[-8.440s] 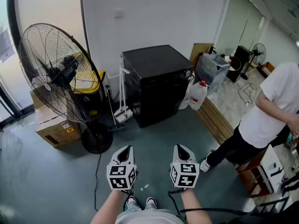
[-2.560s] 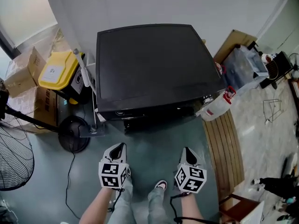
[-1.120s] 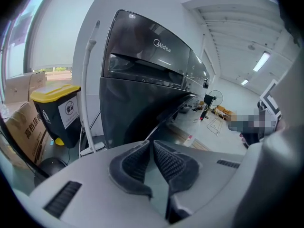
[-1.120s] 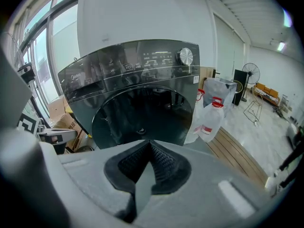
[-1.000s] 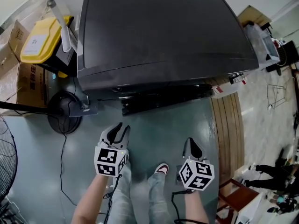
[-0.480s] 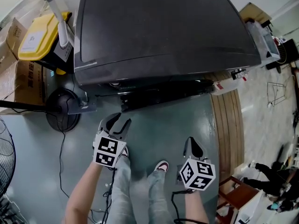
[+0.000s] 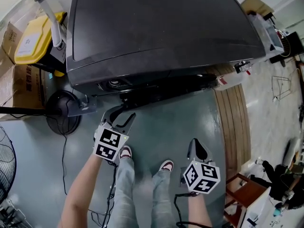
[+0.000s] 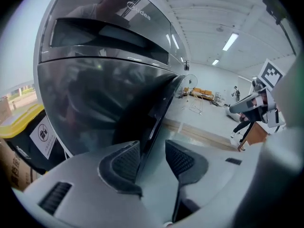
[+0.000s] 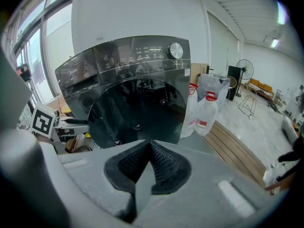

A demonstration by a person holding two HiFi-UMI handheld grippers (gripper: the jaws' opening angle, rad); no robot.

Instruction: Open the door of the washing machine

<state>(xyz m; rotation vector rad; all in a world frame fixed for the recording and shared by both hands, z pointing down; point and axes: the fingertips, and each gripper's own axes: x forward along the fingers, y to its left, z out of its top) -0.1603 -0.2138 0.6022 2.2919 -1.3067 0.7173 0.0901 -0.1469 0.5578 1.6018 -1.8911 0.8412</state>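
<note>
A grey-green floor [image 7: 166, 127] runs up to a white wall, where a yellow-lidded bin [image 7: 29, 36], lid down, and cardboard boxes [image 7: 16, 87] sit left of the black washing machine [image 7: 161, 27]. Capped plastic jugs [image 9: 207, 109], contents unclear, stand at its right. The left gripper [image 8: 149, 151] is at the edge of the machine's glossy, dark, round door [image 9: 137, 110], its jaws just opened wide with the rim between the pads, unclamped. The right gripper [image 9: 149, 148] hangs well apart, jaws closed on nothing.
</note>
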